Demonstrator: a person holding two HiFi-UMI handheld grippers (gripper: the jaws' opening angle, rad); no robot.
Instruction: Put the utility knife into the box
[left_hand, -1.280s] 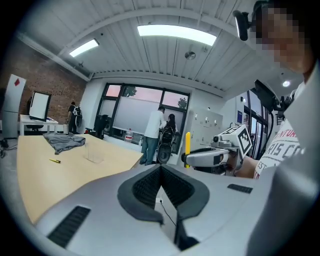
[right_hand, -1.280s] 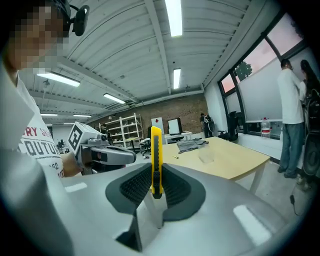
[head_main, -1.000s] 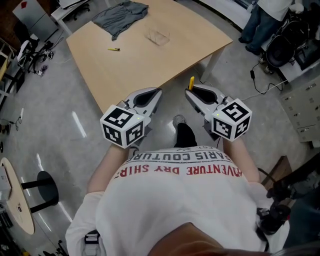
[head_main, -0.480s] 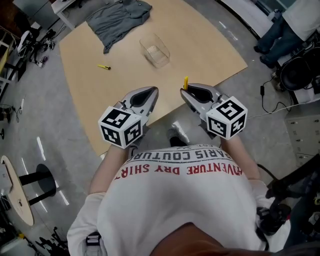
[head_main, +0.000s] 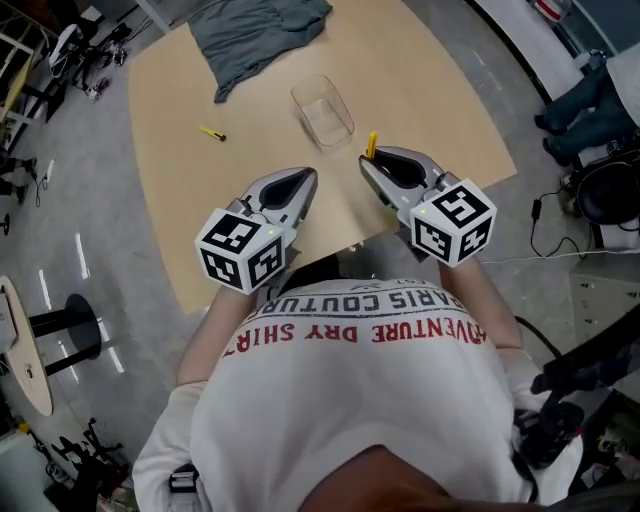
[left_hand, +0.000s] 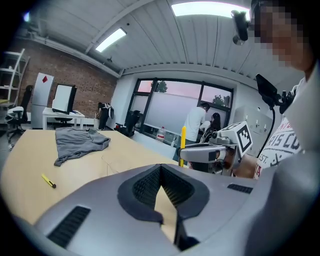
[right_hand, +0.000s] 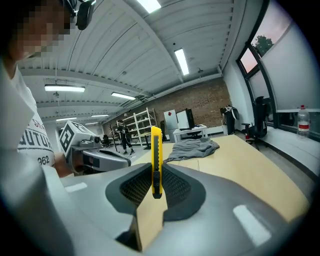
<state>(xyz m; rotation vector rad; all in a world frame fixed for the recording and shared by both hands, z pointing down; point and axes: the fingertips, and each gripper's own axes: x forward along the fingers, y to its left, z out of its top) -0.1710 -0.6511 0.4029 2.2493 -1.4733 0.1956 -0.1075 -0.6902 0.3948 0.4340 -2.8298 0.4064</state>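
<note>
Right hand-held gripper (head_main: 369, 163): clenched on the utility knife (right_hand: 156, 159), its pads pressing the lower part of the yellow handle from both sides.
Utility knife: stands upright in the jaws, with most of its length rising above the tips. In the head view it shows as a short yellow bar at the far end of that gripper, over the near right part of the worktop (head_main: 440, 90).
Box (head_main: 322, 110): clear and open-topped, resting on the worktop just beyond and slightly left of the knife, apart from it.
Left hand-held gripper (head_main: 304, 179): jaws brought together with nothing between them, held over the near edge of the worktop, beside the right one and apart from it.
Small yellow item (head_main: 211, 133): lies flat on the worktop, left of the box and well apart from both grippers. It is too small to tell for certain, possibly a second cutter.
Grey garment (head_main: 255, 35): crumpled at the far left of the worktop, beyond the box.
</note>
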